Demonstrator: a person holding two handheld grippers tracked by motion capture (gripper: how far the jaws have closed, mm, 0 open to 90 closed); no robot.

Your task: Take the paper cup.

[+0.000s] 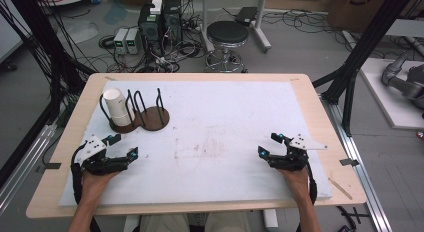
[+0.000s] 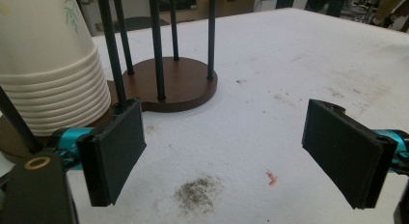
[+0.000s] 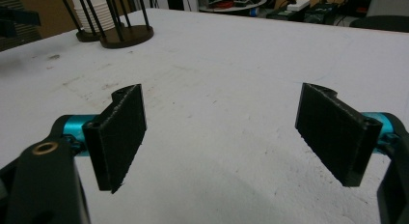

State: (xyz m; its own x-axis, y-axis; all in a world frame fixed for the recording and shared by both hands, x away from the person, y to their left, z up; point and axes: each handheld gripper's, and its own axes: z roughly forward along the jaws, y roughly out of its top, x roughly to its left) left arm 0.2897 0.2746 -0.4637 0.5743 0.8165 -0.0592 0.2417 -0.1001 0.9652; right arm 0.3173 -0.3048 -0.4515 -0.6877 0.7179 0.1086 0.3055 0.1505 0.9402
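A stack of white paper cups [image 1: 116, 105] stands upside down in the left bay of a dark wooden cup holder [image 1: 152, 118] with black wire posts, at the table's far left. The holder's right bay is bare. In the left gripper view the cup stack [image 2: 48, 64] rises close at the upper left, beside the brown base [image 2: 181, 84]. My left gripper [image 1: 122, 147] rests on the white mat just in front of the holder, open, nothing between its pads [image 2: 115, 151]. My right gripper [image 1: 270, 144] lies near the mat's right front, open and empty, its pads [image 3: 120, 137] wide apart.
A white mat [image 1: 215, 137] covers the wooden table [image 1: 320, 112]; a dark smudge [image 2: 197, 192] marks it near the left gripper. Beyond the far edge stand a black stool [image 1: 227, 39], computer boxes [image 1: 160, 22] and cables on the floor.
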